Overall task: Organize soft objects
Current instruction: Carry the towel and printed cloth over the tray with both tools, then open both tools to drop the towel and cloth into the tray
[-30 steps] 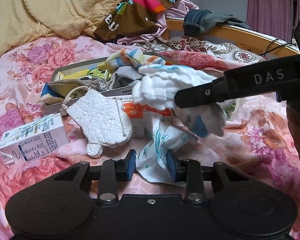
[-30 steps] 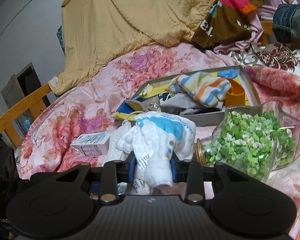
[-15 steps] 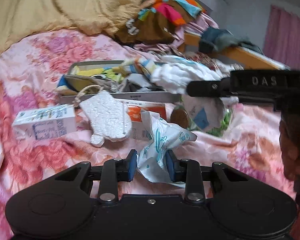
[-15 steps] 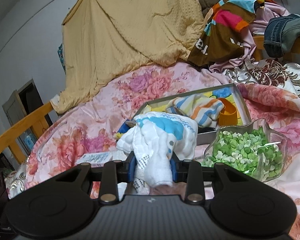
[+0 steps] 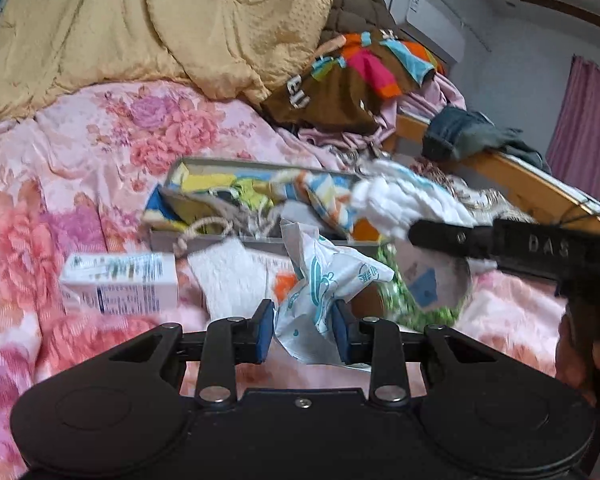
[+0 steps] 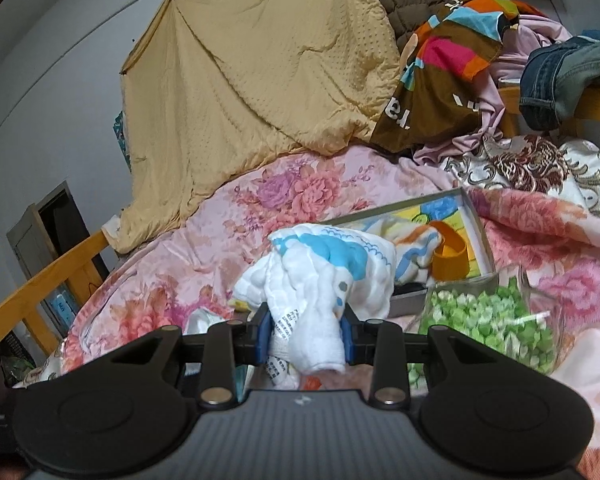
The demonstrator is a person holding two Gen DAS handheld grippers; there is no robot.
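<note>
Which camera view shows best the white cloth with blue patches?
The right wrist view: the white cloth fills the centre, sharp, pinched in the right claw. The left wrist view shows it only from the side, blurred, partly hidden behind that claw's finger.

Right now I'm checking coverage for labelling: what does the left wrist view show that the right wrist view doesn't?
Only the left wrist view shows the left tool clamping a crumpled printed wrapper, plus the white carton. Only the right wrist view shows the right tool head-on and the orange band. Both share the white-and-blue cloth it holds and the grey box.
</note>
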